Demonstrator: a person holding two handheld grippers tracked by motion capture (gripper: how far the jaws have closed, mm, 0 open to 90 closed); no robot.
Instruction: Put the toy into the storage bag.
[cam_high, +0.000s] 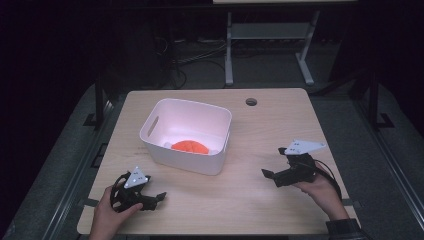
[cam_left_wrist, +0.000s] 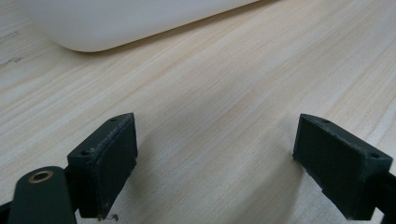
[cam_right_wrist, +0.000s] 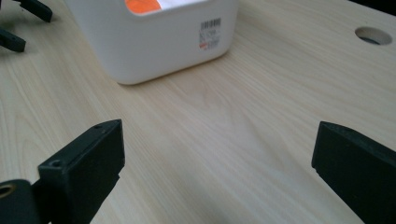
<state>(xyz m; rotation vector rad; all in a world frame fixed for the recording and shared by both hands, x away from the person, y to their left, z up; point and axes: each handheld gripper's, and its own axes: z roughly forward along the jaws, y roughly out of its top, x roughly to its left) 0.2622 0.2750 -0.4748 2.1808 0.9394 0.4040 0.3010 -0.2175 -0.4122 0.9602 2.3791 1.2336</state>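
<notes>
Resting on the wooden table (cam_high: 240, 190), the left gripper (cam_high: 159, 196) at seven o'clock and right gripper (cam_high: 267, 174) at four o'clock are held wide open, empty. An orange object (cam_high: 190, 146) lies inside the white bin (cam_high: 150, 135), centred toward twelve o'clock.

Premises read as a lab or test room. A bare light-wood desk (cam_high: 260, 200) with a cable hole (cam_high: 251, 102) stands on grey flooring in dim surroundings. At the far side, loose cables (cam_high: 192, 55) trail beneath a metal-framed bench (cam_high: 270, 31).
</notes>
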